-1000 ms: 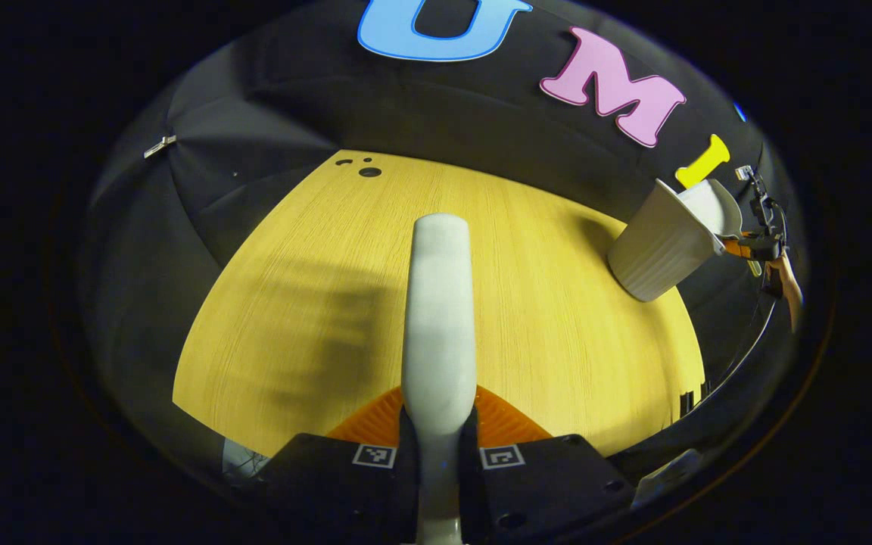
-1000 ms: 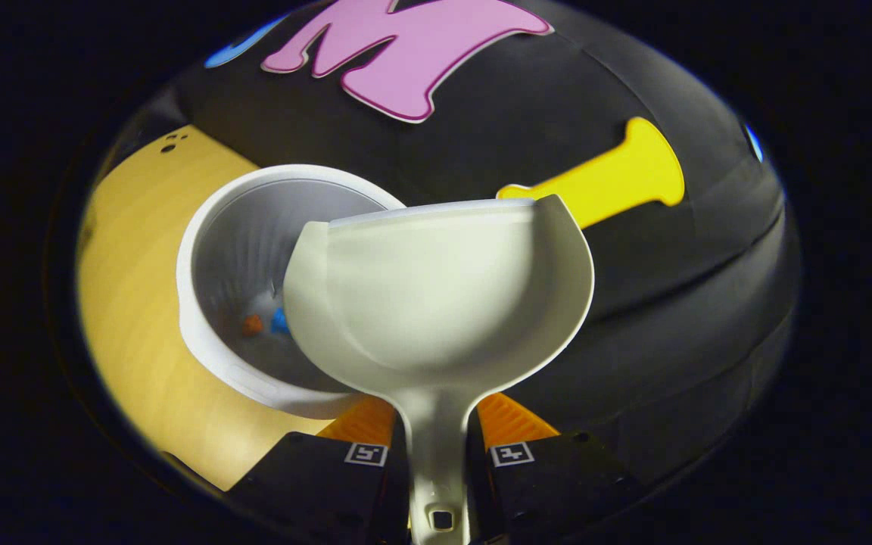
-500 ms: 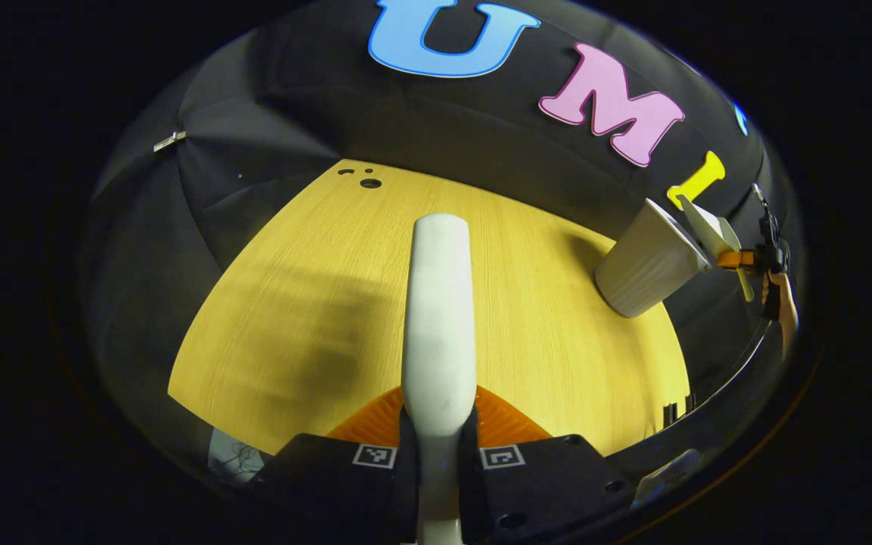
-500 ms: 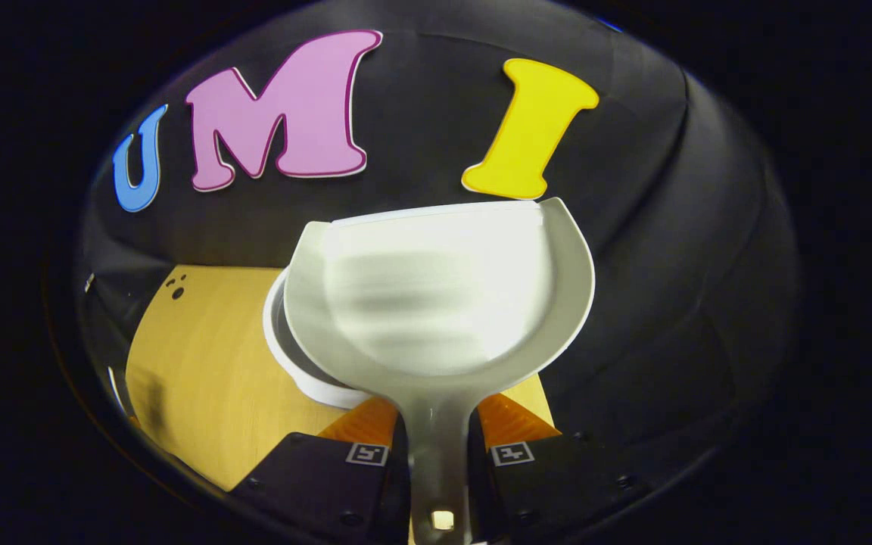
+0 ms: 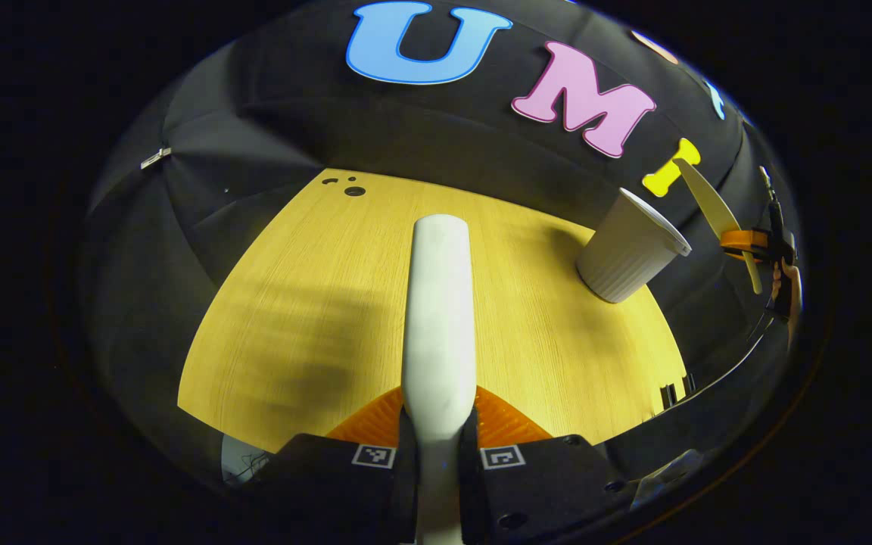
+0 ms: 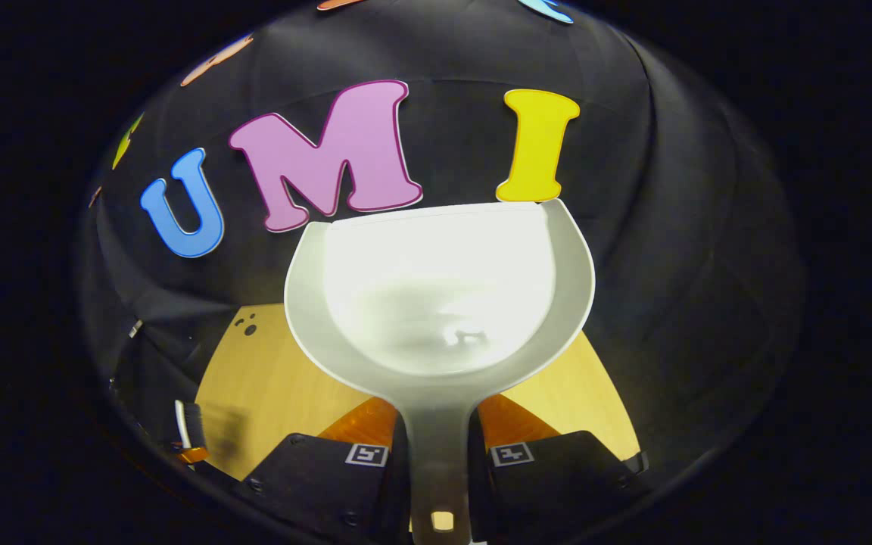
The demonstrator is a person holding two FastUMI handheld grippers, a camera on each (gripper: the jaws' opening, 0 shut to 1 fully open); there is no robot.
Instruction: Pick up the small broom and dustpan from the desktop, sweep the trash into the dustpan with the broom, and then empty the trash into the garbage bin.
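In the left gripper view the small white broom points forward over the wooden desktop, and my left gripper is shut on its lower part. Its bristles are hidden. The white ribbed garbage bin stands upright at the desktop's far right. Beside and above the bin, the dustpan shows edge-on, held by my right gripper. In the right gripper view the white dustpan faces me with its scoop bare, and my right gripper is shut on its handle. The dustpan hides the bin here.
A hand holds the right gripper at the far right. Small dark holes mark the desktop's far left corner. In the right gripper view the desktop lies below the dustpan, and the left gripper shows blurred at its near left edge.
The right gripper has lifted the dustpan up and away from the bin's mouth and levelled it; the bin has dropped out of its view. The left gripper with the broom has barely shifted.
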